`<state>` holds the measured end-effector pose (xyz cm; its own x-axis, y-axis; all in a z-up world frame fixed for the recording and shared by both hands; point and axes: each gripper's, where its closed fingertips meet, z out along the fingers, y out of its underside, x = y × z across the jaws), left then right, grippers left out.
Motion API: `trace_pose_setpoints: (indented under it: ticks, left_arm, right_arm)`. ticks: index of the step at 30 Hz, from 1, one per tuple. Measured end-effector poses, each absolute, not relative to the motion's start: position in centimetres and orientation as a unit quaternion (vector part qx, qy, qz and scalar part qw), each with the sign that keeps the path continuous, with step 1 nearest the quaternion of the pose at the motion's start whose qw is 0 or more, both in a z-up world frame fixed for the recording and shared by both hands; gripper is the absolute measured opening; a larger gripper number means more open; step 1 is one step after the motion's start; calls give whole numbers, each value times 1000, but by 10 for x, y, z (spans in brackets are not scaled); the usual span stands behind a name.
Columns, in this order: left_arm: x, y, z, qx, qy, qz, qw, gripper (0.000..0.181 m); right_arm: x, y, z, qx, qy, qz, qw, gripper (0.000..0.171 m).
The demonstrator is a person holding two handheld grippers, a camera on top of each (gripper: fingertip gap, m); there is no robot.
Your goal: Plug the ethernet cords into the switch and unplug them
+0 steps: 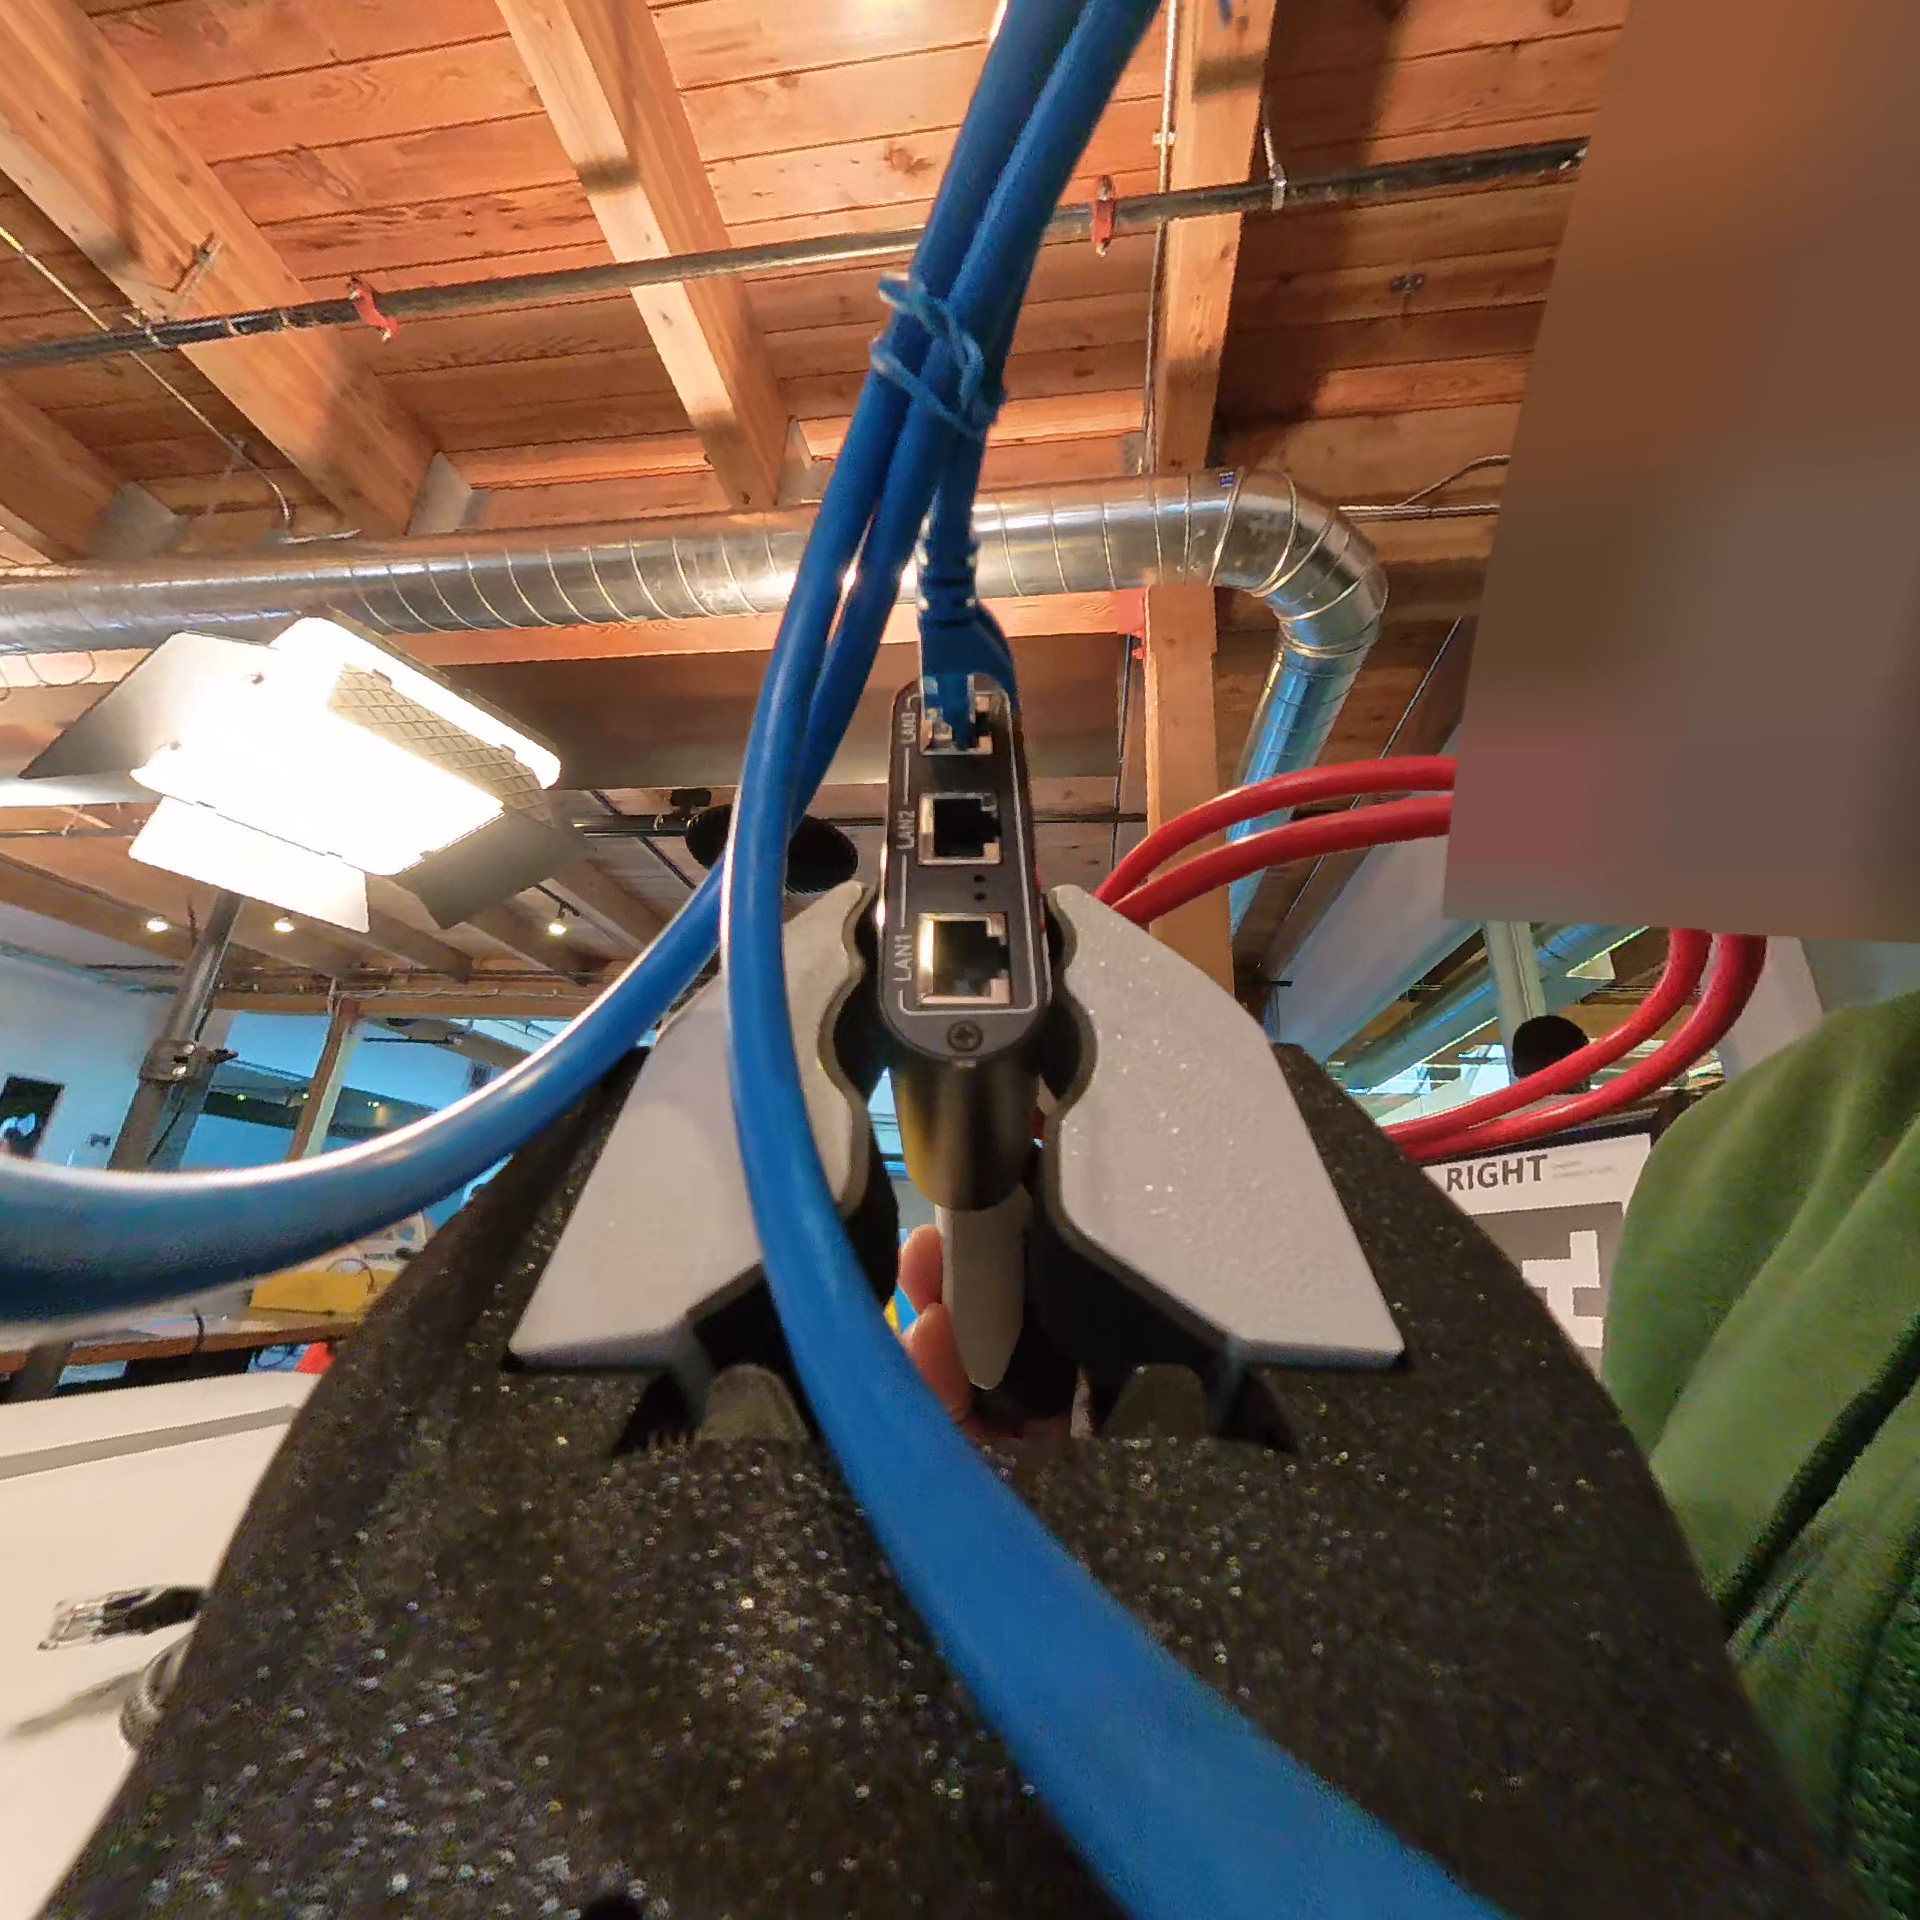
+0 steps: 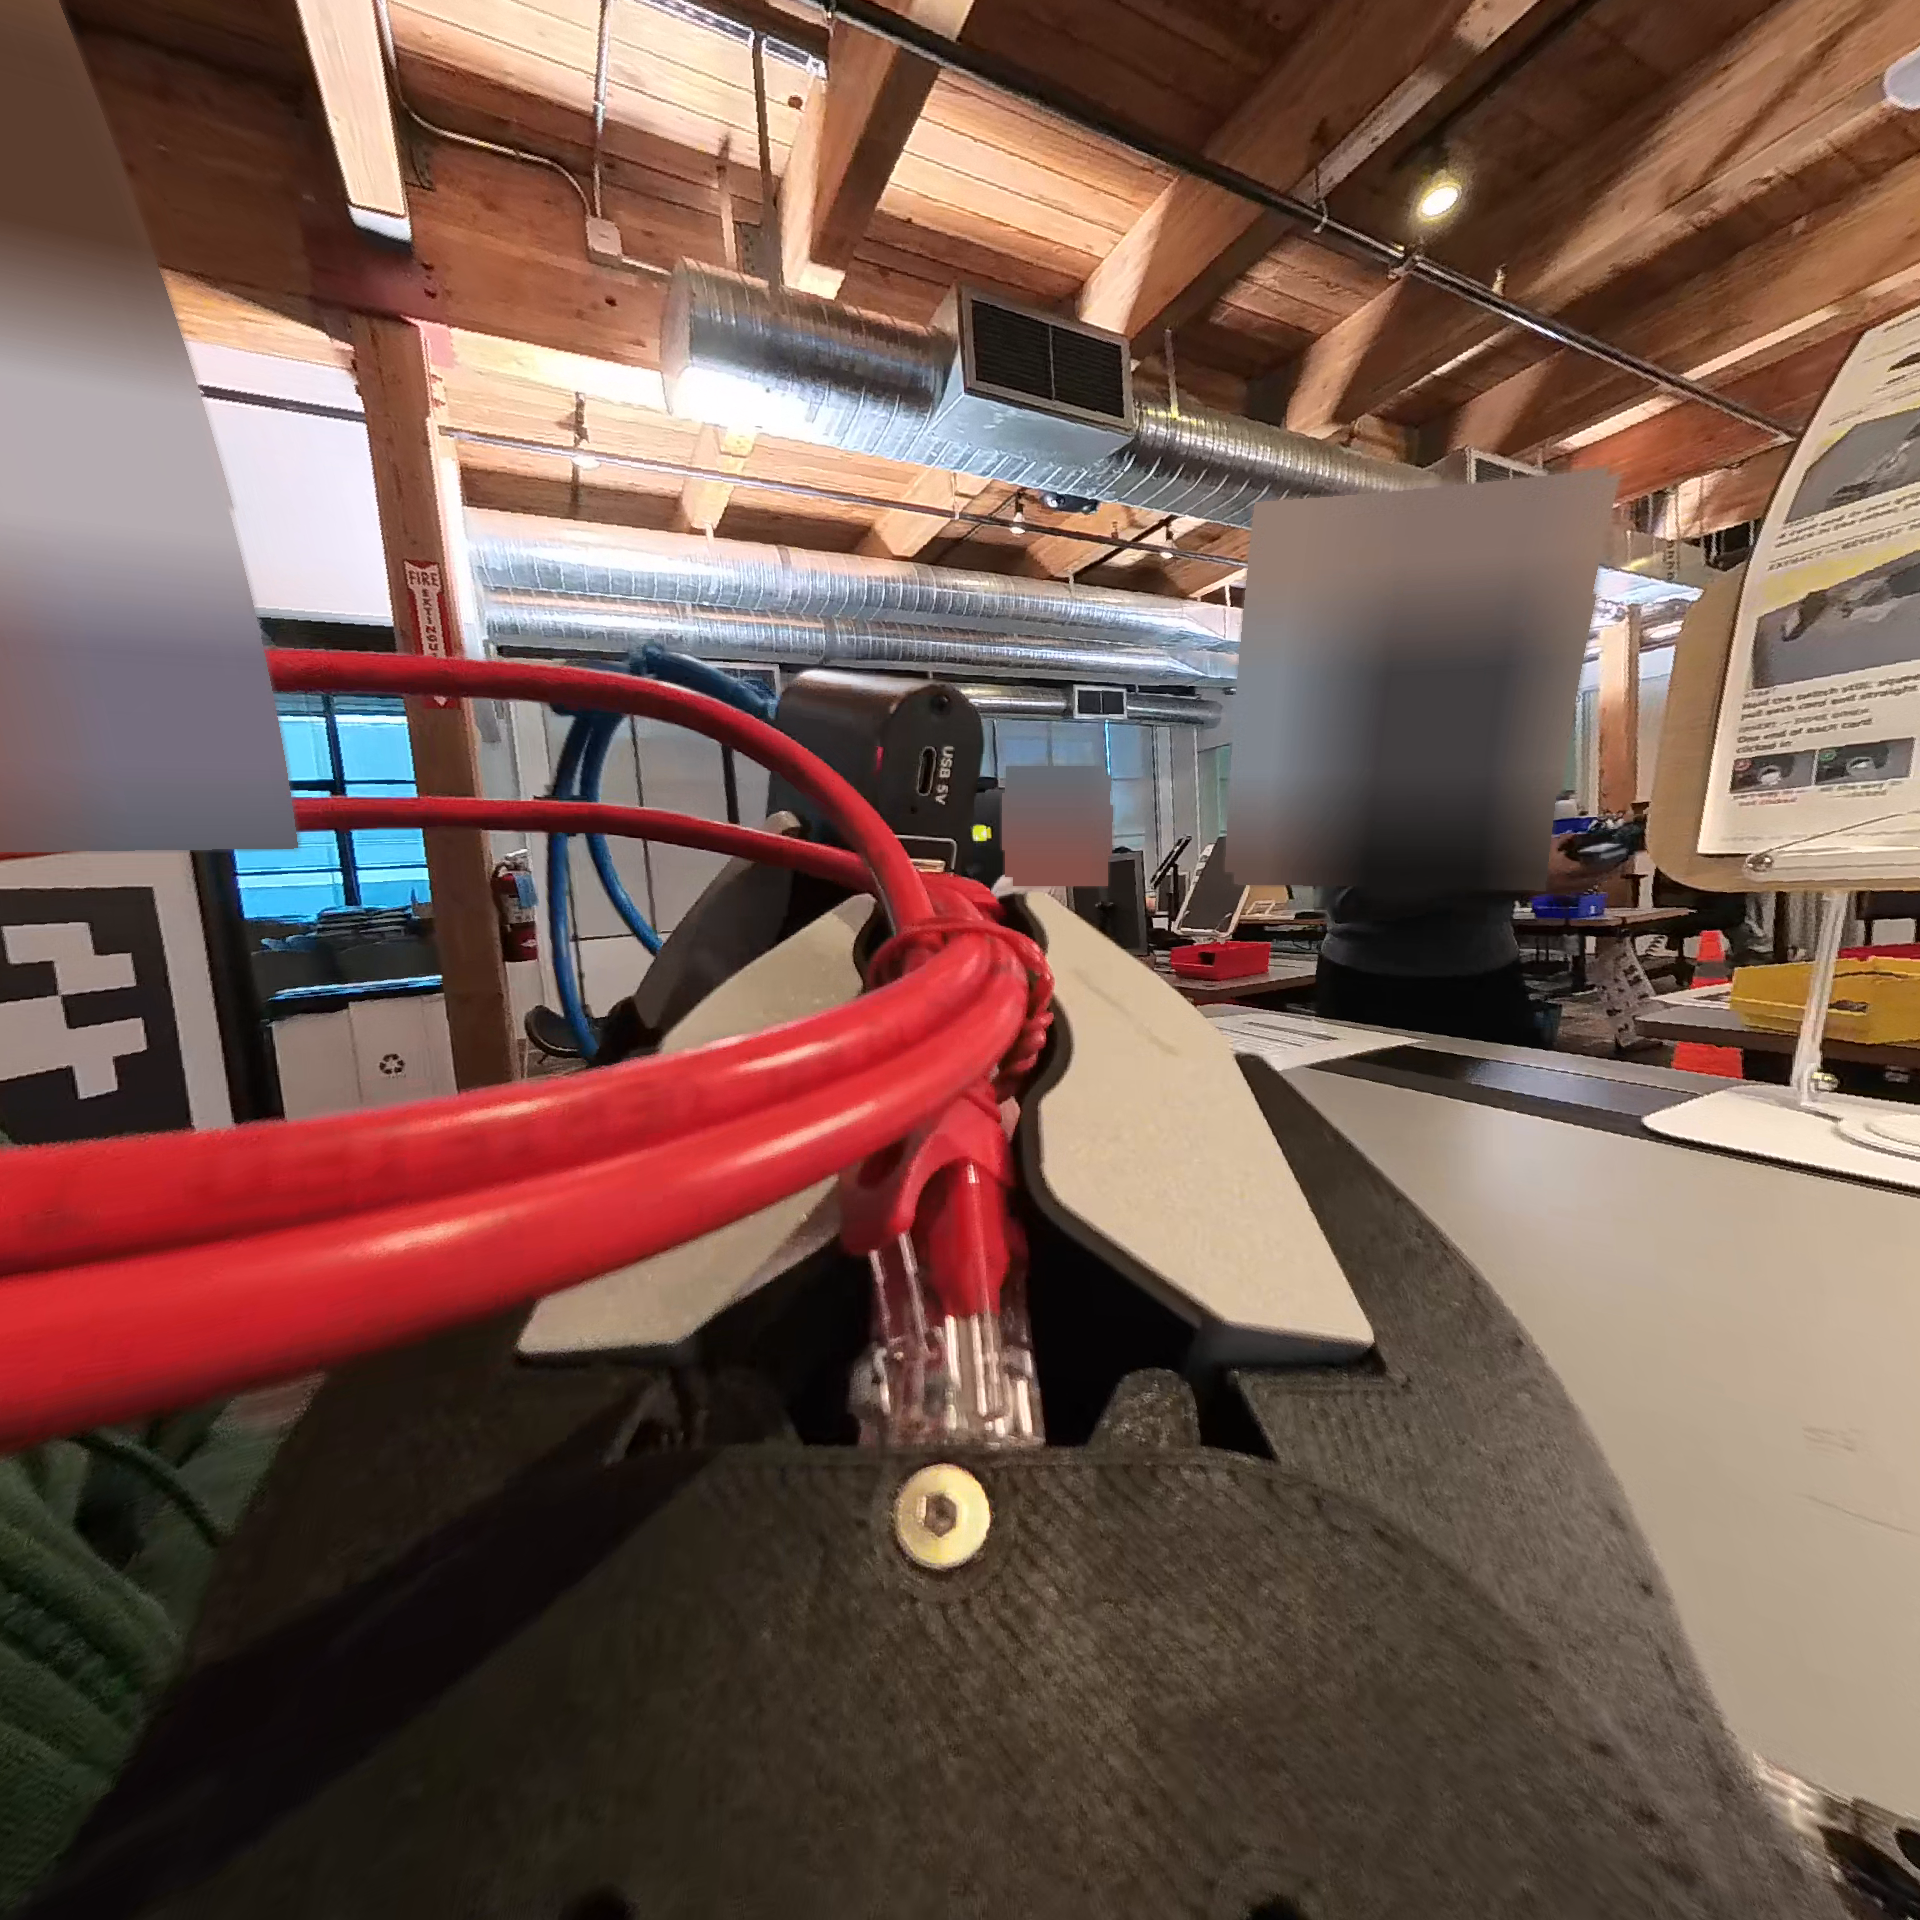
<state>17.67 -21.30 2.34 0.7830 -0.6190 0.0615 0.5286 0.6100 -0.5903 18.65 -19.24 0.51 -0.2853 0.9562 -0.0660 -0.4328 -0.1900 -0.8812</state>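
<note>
The slim black three-port ethernet switch (image 1: pixel 961 914) stands clamped upright between the jaws of the left gripper (image 1: pixel 958 997), its ports bearing small white printed labels. The blue ethernet cord (image 1: pixel 831 1039) is plugged into the farthest port; the two nearer ports are vacant. The right gripper (image 2: pixel 951 997) has its jaws clamped on the bundled red ethernet cord (image 2: pixel 520 1164), whose clear plugs (image 2: pixel 945 1361) point toward the camera. A grey counter (image 2: pixel 1610 1299) lies beside it.

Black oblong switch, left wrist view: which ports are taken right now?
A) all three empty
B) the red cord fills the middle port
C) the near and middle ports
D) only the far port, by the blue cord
D: the blue ethernet cord's plug sits in the far port of the black oblong switch clamped by the left gripper; the other two ports are empty.
</note>
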Motion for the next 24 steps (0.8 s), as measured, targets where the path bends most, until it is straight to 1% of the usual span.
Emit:
trace_pose_setpoints:
  ticks: [1,10,16,22,24]
  left_arm:
    - [175,-211,22,-307,69,-322,893,27]
    - [173,-202,18,-327,49,-335,882,27]
    - [172,-197,15,-355,47,-294,886,27]
    - [171,-195,14,-356,42,-304,883,26]
    - [168,-195,13,-351,33,-326,877,26]
  right_arm:
    - [186,-191,3,-335,-397,692,501,20]
    - [184,-183,-2,-348,-402,690,491,20]
    - [181,-178,-5,-366,-408,678,491,20]
    - [181,-177,-6,-364,-410,679,489,20]
    - [180,-176,-6,-367,-420,662,501,20]
